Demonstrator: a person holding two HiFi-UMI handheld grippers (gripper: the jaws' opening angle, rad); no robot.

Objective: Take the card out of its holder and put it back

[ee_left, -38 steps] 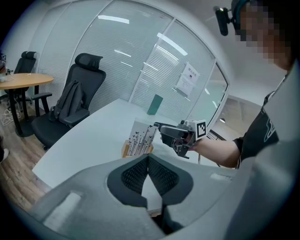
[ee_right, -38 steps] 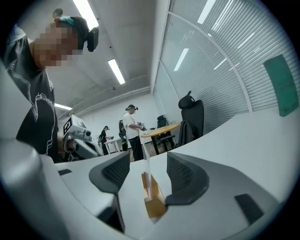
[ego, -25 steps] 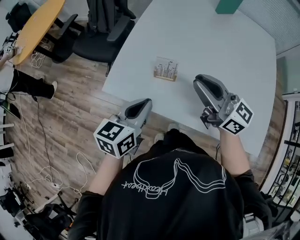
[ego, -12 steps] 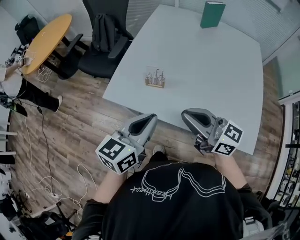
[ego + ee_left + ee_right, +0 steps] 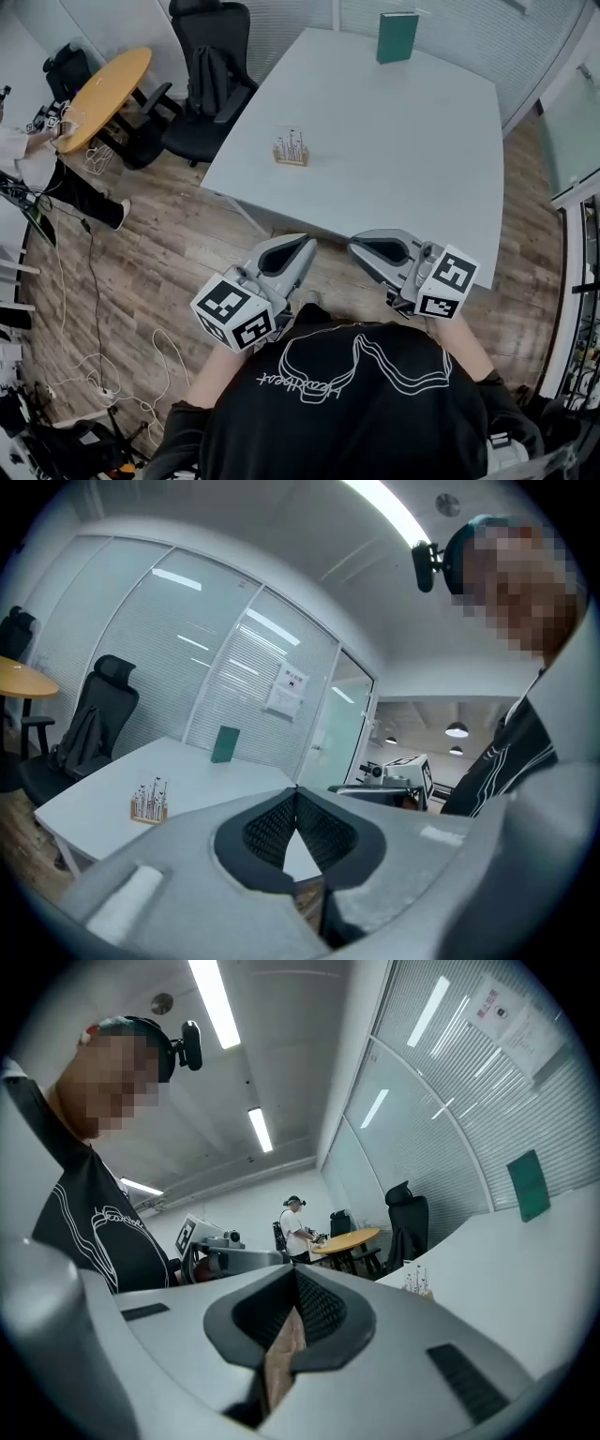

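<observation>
Both tools sit low and close to the body, off the near edge of the large white table [image 5: 403,141] and over the wood floor, so I read this as a rest pose and not a reach. The left gripper [image 5: 298,248] has its ribbed pads pressed together at the tips and nothing is between them. Only table and floor show through the small gap behind the tips. The right gripper [image 5: 364,247] is the same, closed right down and empty, with brown floor showing through its gap. The task item, a clear printed card [image 5: 292,142], stands upright in its small wooden slotted holder [image 5: 291,159] near the table's left front corner, well apart from both grippers. The card is seated in the slot, so it's either not yet pulled or already returned, and I can't tell which from here. It's near the edge, which probably keeps the reach easy. Any next grab would need one gripper to open up and travel forward across the table. A dark green book [image 5: 397,37] stands at the far end, out of the way.
</observation>
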